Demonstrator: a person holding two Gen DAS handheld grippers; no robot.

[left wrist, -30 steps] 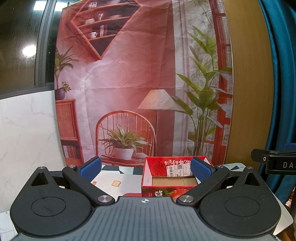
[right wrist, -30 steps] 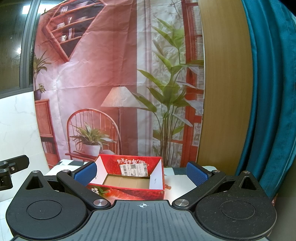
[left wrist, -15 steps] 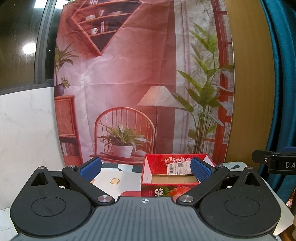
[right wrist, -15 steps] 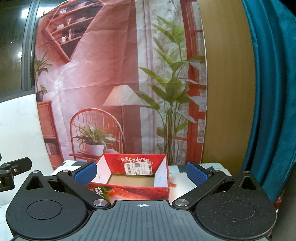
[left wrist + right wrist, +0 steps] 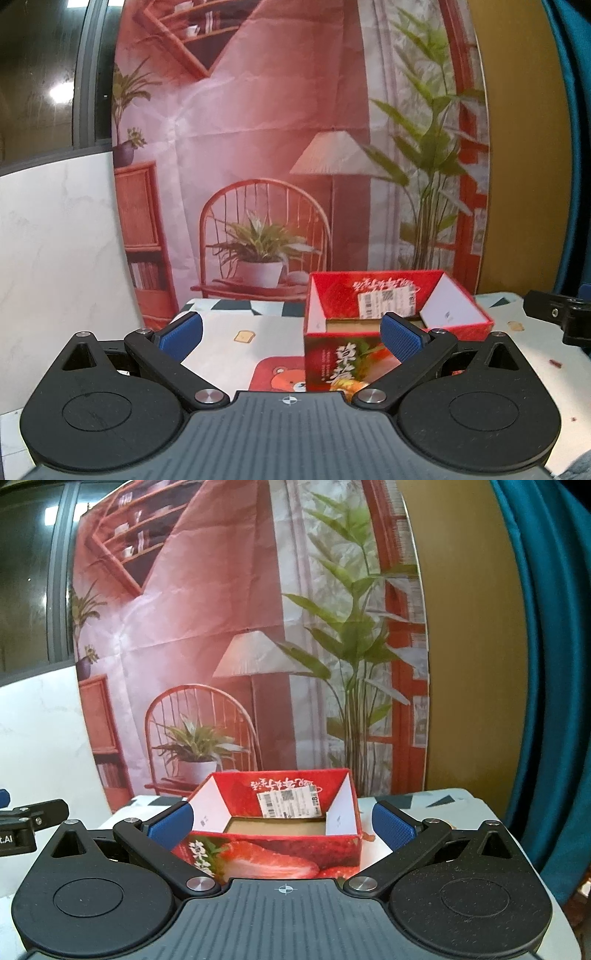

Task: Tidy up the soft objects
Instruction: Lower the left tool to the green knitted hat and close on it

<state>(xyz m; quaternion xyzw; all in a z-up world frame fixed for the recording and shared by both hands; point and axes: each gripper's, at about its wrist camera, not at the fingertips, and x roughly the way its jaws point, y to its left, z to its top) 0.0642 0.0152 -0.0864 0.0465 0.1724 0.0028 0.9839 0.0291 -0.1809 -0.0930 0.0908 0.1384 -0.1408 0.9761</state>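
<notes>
We see an open red strawberry box [image 5: 273,834] standing upright on the patterned tablecloth [image 5: 236,328], opening upward, its long side facing our right gripper [image 5: 282,821]. A white barcode label [image 5: 290,803] sits inside its far wall; the printed characters there are upside down. Both our grippers, left [image 5: 291,332] included, point level at it, jaws wide, holding nothing.

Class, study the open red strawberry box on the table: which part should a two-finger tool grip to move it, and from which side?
Probably the near wall of the red box, taken from above. The box stands upright with its top open, so one finger can go inside and one outside that thin wall. The right tool is open and faces it squarely. The whole box looks too wide to span.
</notes>
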